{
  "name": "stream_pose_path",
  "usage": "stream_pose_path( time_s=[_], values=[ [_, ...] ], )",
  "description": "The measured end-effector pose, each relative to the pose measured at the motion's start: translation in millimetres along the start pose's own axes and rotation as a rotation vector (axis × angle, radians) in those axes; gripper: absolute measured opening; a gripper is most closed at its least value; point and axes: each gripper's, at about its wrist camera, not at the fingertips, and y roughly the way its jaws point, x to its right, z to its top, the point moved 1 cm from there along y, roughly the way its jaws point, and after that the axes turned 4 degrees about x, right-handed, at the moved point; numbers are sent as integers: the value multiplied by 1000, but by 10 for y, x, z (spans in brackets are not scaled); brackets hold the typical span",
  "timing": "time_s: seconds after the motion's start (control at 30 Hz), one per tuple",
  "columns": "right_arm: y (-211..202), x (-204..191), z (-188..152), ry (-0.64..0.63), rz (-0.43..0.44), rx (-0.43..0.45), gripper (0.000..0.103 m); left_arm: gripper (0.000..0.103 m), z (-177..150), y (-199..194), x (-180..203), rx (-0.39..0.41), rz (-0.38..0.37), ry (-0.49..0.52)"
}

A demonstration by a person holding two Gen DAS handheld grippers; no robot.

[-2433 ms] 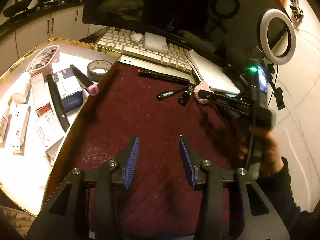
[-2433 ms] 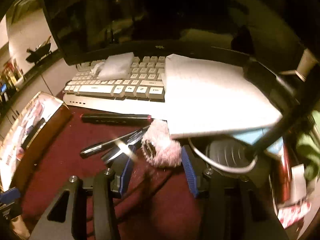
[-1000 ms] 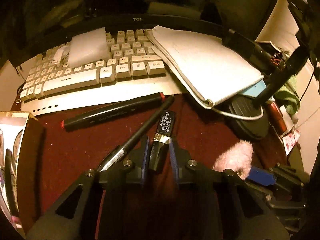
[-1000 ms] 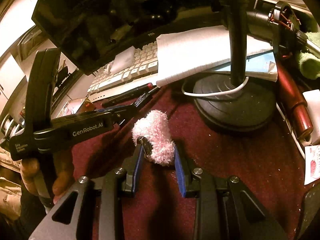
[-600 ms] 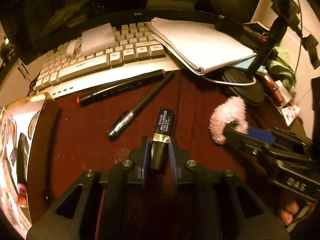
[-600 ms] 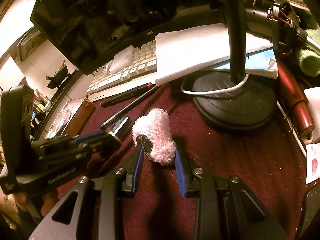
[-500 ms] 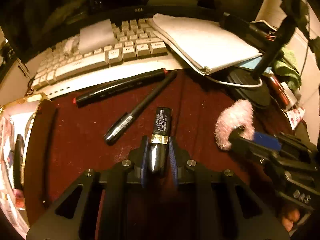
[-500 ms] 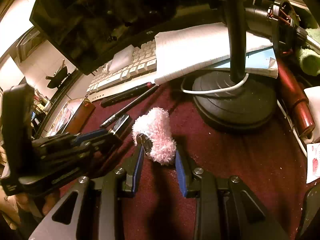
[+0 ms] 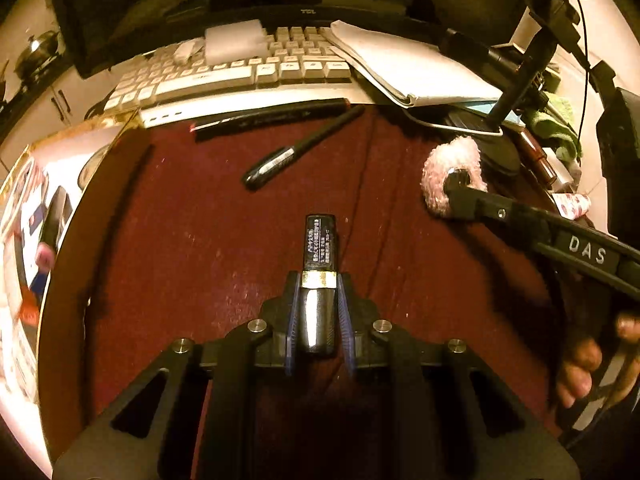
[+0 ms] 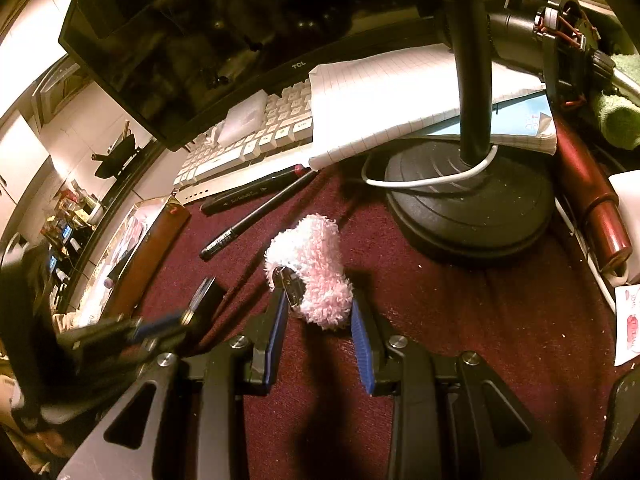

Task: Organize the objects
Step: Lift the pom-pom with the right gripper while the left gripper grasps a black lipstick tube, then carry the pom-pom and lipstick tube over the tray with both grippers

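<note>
Left wrist view, bottom centre: left gripper (image 9: 319, 312) clamped on a black lipstick tube (image 9: 319, 264), blue pads tight on its glossy lower half, gold band level with the fingertips, printed upper half sticking out forward over the dark red cloth (image 9: 200, 264). Right side of that frame: right gripper (image 9: 460, 188) reaches in, tip against the pink fluffy hair clip (image 9: 450, 174); fingers of the right hand (image 9: 588, 364) at the lower right edge, blurred.

Right wrist view, bottom centre: right gripper (image 10: 320, 320) holds the pink fluffy hair clip (image 10: 310, 268). The left blue pad touches the clip's metal end, the right pad sits just beside the fluff; contact on that side can't be confirmed. Left gripper (image 10: 192, 316) blurred at lower left with the tube's dark end showing.

Mid frame: black pen (image 9: 298, 150) lies diagonally on the cloth, a black marker (image 9: 268, 120) just beyond it along the front edge of the white keyboard (image 9: 224, 76). Round black lamp base (image 10: 472, 204) at right centre with a white cable (image 10: 424, 182) looped round its post. Dark red cylinder (image 10: 588, 200) at the right edge.

Far: open notepad (image 10: 384, 100) overlapping the keyboard's right end, dark TCL monitor (image 10: 224, 40) across the top. Tray of boxes (image 9: 28, 240) at the left edge.
</note>
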Motion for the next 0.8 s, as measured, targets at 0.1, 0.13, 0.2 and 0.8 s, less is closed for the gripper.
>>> stream_pose_path(
  time_s=[0.1, 0.13, 0.2, 0.8],
  values=[
    [9, -14, -4, -2, 4, -2, 32, 17, 0, 11, -15, 17, -4, -10],
    [11, -18, -3, 0, 6, -2, 32, 17, 0, 10, -16, 22, -3, -14],
    [11, -11, -5, 8, 12, 0, 32, 17, 3, 7, -19, 34, 4, -19],
    [16, -45, 6, 21, 23, -2, 30, 17, -322, -419, -248, 99, 38, -91]
  ],
)
